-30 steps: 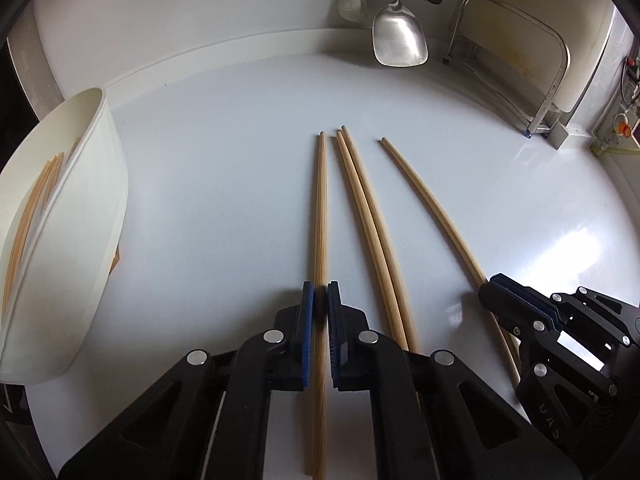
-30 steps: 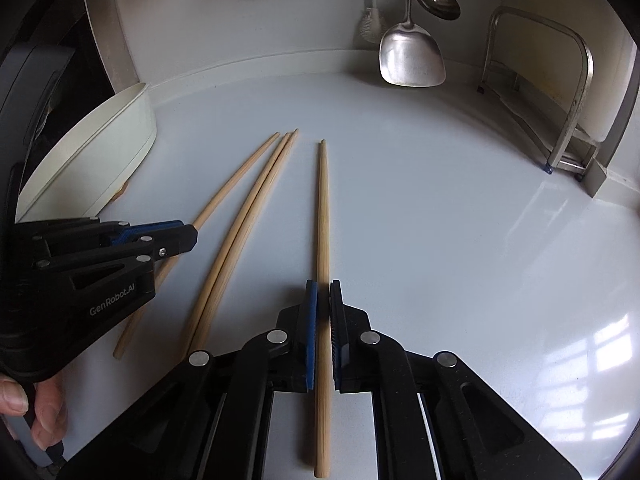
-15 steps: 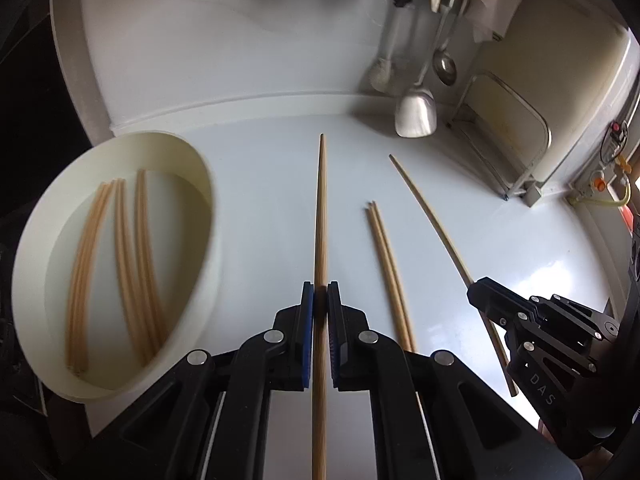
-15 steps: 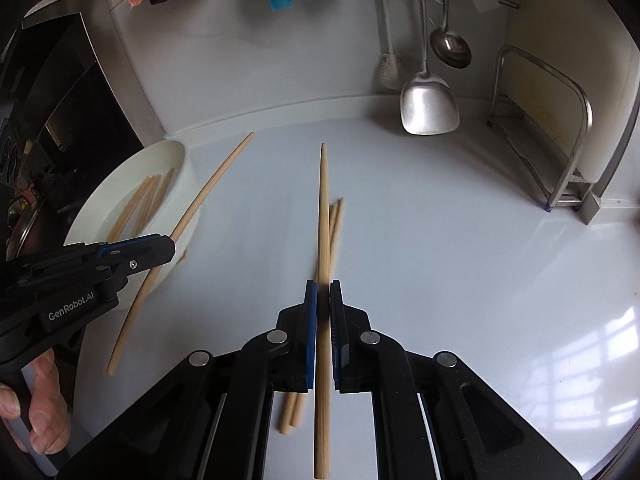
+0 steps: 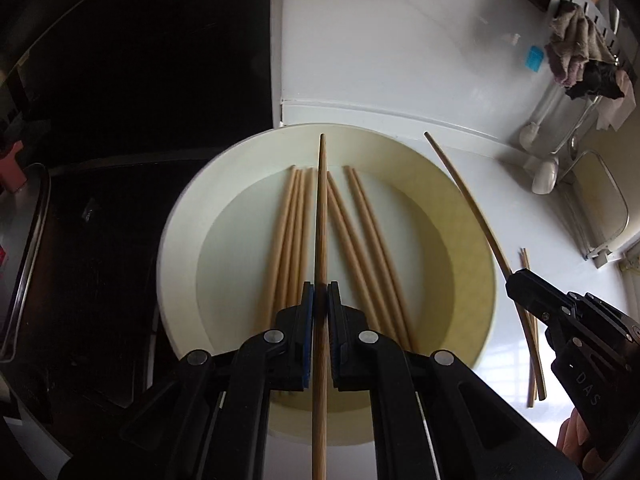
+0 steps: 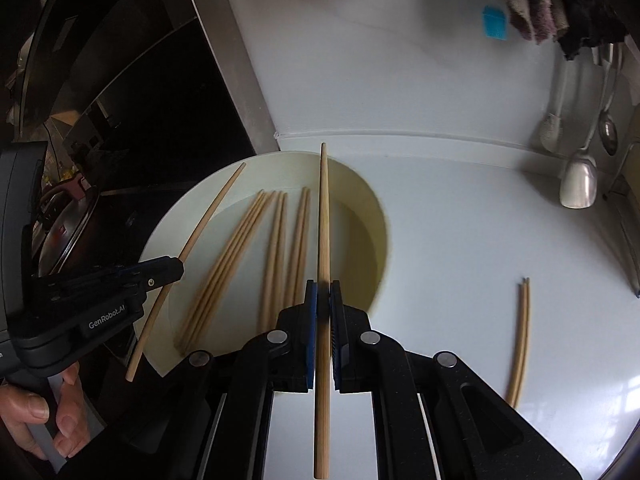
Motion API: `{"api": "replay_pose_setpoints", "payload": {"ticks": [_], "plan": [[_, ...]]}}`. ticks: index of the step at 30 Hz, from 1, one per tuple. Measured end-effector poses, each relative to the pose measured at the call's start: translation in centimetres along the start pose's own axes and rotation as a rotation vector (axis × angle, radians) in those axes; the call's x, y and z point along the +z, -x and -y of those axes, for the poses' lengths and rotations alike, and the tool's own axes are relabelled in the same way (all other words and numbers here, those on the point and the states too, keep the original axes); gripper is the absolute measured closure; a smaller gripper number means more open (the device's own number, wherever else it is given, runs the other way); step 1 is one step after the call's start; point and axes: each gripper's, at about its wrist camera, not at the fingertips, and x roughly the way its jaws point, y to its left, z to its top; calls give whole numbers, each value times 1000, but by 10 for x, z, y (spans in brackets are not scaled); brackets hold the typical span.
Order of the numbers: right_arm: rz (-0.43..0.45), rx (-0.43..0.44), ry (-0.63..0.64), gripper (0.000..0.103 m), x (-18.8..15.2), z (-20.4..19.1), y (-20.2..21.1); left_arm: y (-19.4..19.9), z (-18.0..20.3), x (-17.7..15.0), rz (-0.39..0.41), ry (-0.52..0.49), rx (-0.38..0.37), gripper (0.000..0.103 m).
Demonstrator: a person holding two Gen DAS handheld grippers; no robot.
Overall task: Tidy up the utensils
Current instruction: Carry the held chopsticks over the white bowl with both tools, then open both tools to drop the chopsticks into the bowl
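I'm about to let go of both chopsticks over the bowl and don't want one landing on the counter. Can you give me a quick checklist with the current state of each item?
1. Left hand-held gripper shut on its chopstick: ok.
2. Right hand-held gripper shut on its chopstick: ok.
3. Left chopstick lies over the white bowl: ok, though its near end reaches past the near rim.
4. Right chopstick fully over the bowl: not ok; it hangs near the right rim.
5. Room in the bowl among the chopsticks already there: ok.
6. Height above the bowl floor: cannot tell.
7. Two chopsticks on the counter remain: not ok.
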Motion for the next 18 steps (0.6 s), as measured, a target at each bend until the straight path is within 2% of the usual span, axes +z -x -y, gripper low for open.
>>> {"api": "replay_pose_setpoints", "payload": {"ticks": [3, 10, 18], "plan": [[-42, 4, 4, 97, 10, -18, -27, -15, -17, 7, -31, 0, -1, 96], [-141, -35, -26, 97, 21, -26, -80, -48, -28, 18, -96, -22, -33, 95], [-199, -44, -61, 97, 17, -23, -104, -72, -30, 17, -154, -36, -58, 95]]}}
